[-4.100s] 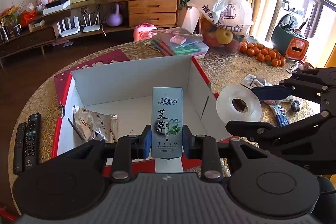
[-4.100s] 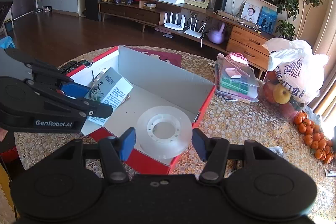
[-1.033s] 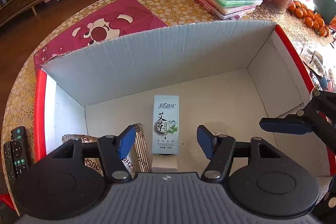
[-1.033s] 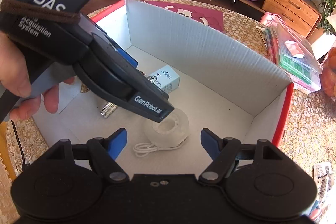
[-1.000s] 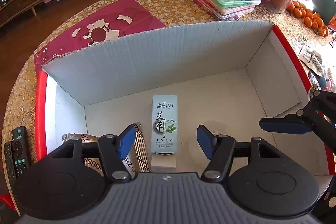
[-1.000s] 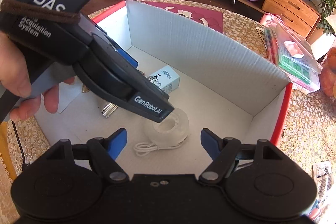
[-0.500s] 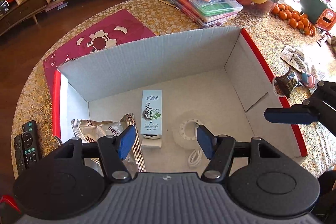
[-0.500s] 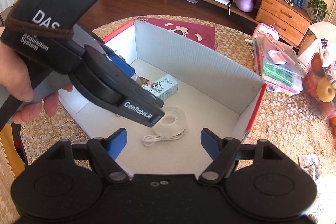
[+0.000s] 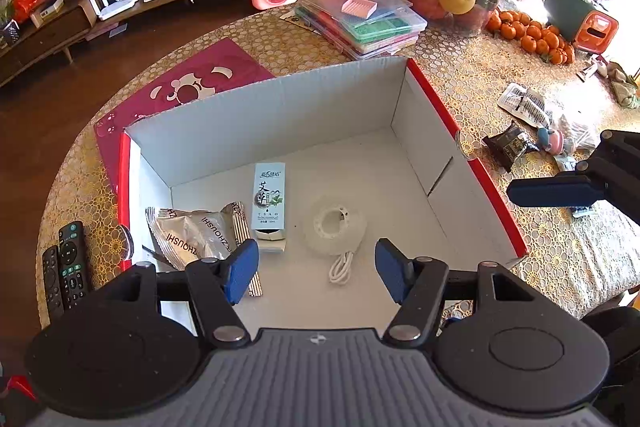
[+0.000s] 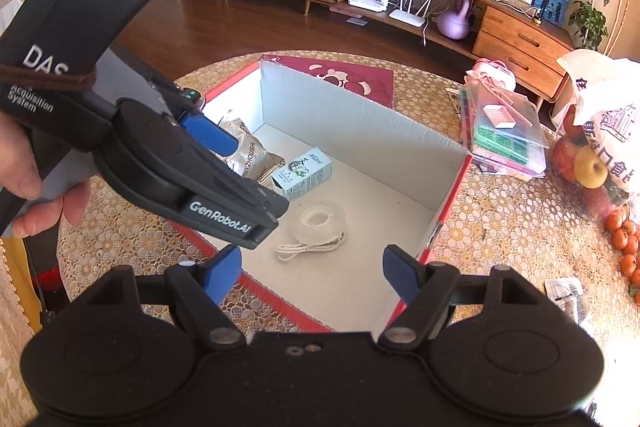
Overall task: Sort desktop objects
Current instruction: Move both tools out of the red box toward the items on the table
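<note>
left gripper (image 9: 316, 269): jaws spread wide, nothing between the blue pads, hovering over the near edge of the box. In the right wrist view it's at (image 10: 208, 135), w/ a hand (image 10: 28, 179) around the grip.
right gripper (image 10: 312, 273): also wide open, empty, hanging above the box's near right corner. From the left cam only one blue finger shows at the right edge.
box (image 9: 280, 115): open cardboard carton, white inside, red outside, sitting on the round table (image 9: 460, 75) w/ the gold lace cloth.
small carton (image 9: 269, 195): pale blue/white herbal product box w/ Chinese print, lying flat on the box floor, roughly mid-left.
tape roll (image 9: 334, 225): clear, lying flat just right of the small carton, apart from it.
cable (image 9: 341, 267): white, coiled, just beside the tape on the near side; can't tell if touching.
snack packet (image 9: 192, 235): silver foil, in the left part of the box, right edge against the small carton's side.
remotes (image 9: 66, 265): two black ones, on the table outside the box's left wall.
still on the table: stack of clear plastic cases (image 9: 360, 19) behind the box, wrappers and small bits (image 9: 524, 131) off to the right, tangerines (image 9: 532, 35) further back.
</note>
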The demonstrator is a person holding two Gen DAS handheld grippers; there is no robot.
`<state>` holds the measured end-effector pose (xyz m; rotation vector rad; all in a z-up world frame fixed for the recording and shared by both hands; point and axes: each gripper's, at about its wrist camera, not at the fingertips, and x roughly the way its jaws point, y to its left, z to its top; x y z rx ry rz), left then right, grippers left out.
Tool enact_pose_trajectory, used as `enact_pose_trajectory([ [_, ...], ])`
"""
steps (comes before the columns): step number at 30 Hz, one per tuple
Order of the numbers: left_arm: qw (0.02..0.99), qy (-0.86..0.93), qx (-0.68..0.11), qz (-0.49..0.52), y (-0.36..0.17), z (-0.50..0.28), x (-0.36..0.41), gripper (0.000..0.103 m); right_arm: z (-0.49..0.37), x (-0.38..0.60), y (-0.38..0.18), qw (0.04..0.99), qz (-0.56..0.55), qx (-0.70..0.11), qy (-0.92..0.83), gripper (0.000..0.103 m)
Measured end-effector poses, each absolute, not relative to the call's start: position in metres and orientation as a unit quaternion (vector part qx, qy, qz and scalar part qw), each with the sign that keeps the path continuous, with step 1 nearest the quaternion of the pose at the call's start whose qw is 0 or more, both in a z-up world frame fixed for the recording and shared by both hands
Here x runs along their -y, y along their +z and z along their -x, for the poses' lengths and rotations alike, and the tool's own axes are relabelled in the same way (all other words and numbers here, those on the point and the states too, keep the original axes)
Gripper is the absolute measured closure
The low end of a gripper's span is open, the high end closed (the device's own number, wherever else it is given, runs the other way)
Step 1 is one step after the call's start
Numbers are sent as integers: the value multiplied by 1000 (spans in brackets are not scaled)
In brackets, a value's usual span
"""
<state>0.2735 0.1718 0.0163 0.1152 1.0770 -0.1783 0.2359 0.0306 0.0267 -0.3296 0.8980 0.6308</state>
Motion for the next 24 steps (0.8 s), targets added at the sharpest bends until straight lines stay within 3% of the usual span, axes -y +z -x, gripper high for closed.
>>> enact_pose_trajectory([
  [2,856,-80,-508,-55,20,-267,-171,29,-231,-26,30,843,152,-421,299,22],
  [13,858,-71,-505,-57,26,-242,-162,28,-208,3,39,853,136,-411,292,17],
  [16,860,-75,-501,-61,29,-234,-156,19,-203,13,40,856,134,-409,286,17],
  [24,863,-78,-495,-67,32,-218,-141,12,-191,42,41,863,123,-406,273,15],
])
